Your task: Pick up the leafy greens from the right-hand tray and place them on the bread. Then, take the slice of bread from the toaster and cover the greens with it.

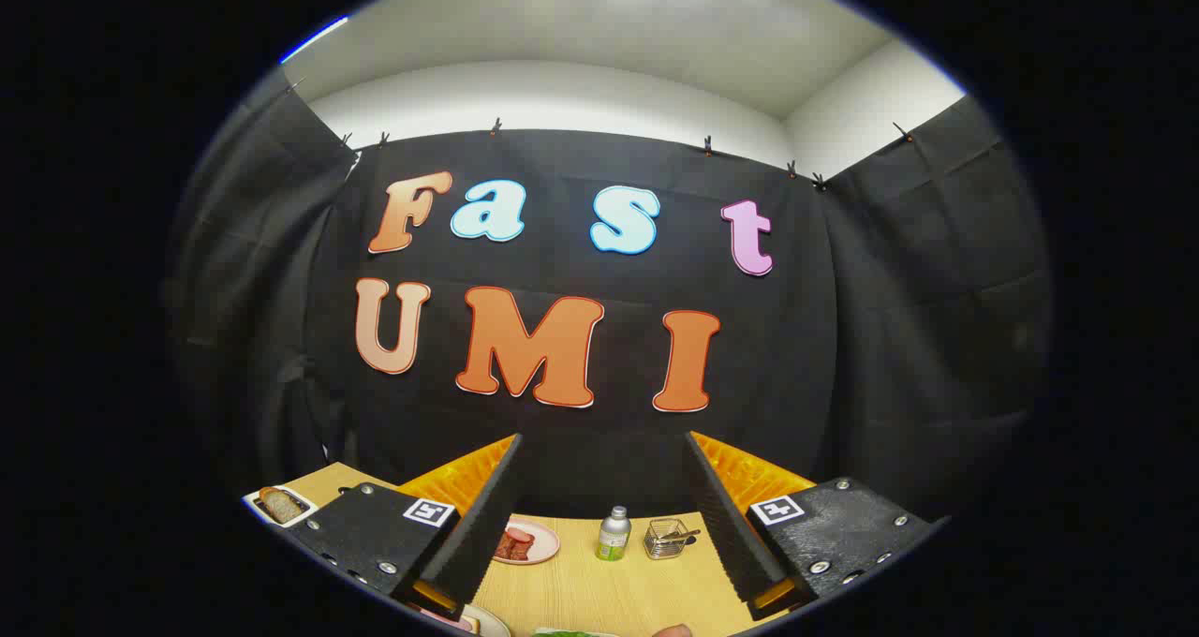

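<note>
Held high over the pale wooden table (599, 585), gripper (599, 515) spread wide and empty, seemingly ready for the approach; sliver of leafy greens (571, 633) near, between the fingers, below them

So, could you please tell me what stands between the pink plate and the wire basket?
In the gripper view, a small bottle stands between the pink plate and wire basket.

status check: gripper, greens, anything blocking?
Gripper open, held above the table. Sliver of greens just under it, untouched. Bottle and wire basket beyond, not in the way.
</note>
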`<action>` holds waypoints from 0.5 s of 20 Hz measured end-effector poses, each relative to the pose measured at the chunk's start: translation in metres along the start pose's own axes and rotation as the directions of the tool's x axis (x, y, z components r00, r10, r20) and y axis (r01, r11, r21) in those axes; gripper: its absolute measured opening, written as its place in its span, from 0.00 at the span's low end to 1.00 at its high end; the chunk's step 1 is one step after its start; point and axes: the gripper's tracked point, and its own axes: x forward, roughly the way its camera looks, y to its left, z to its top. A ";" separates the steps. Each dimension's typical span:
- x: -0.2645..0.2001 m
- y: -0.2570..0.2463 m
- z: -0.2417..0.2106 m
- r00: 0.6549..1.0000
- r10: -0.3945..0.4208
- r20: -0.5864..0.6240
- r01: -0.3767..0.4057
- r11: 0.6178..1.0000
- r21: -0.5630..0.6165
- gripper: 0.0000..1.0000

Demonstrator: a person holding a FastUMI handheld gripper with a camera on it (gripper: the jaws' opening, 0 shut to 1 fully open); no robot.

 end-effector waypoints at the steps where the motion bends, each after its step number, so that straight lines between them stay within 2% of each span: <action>1: 0.001 0.004 0.002 1.000 0.002 0.003 -0.002 1.000 -0.004 0.99; 10: 0.006 0.005 0.006 1.000 -0.019 0.013 0.019 1.000 -0.022 0.99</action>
